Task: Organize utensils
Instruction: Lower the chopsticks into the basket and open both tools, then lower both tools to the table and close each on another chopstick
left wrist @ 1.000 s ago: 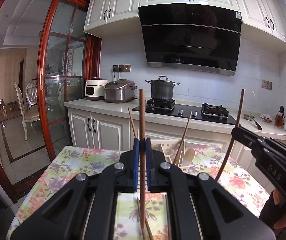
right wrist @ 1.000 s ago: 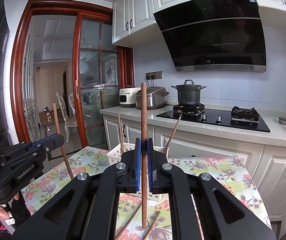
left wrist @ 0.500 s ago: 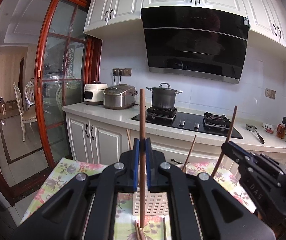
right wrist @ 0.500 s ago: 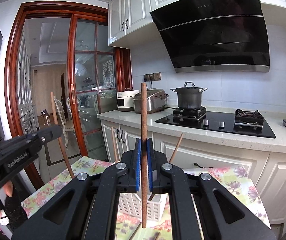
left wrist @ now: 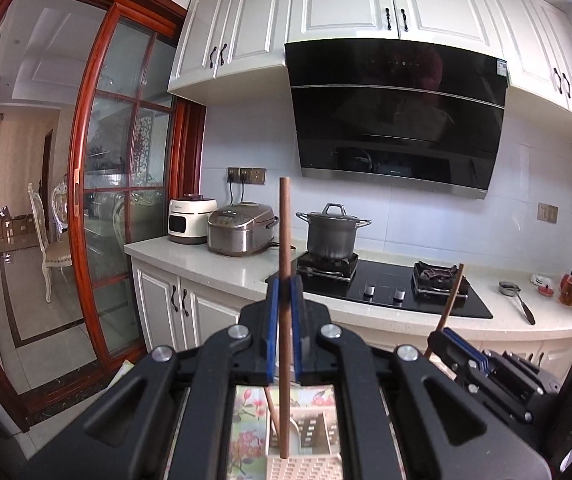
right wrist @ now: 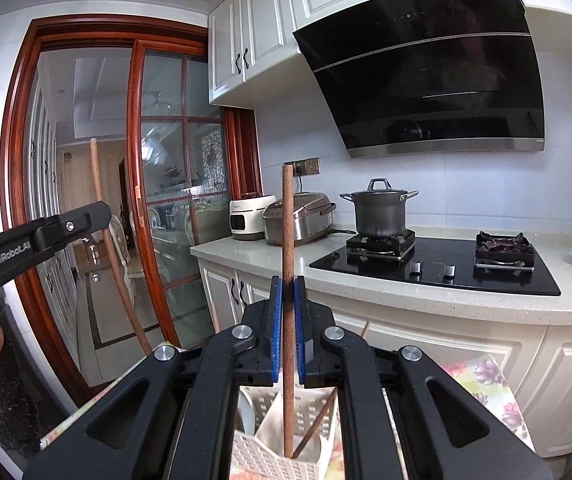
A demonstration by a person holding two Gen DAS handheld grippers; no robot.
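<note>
We hold one chopstick upright per tongs: left tongs (left wrist: pixel 281 312) clamp left chopstick (left wrist: pixel 284 240), right tongs (right wrist: pixel 288 312) clamp right chopstick (right wrist: pixel 287 240). Tips sit over white basket (right wrist: pixel 263 456). Risk: tip catches rim or divider, stick pivots in pads, drops onto worktop.

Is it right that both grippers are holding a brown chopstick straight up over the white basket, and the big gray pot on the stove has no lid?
Almost. The left gripper and right gripper each clamp a chopstick above the white basket. But the gray pot does have a lid with a handle, as the right wrist view shows.
</note>
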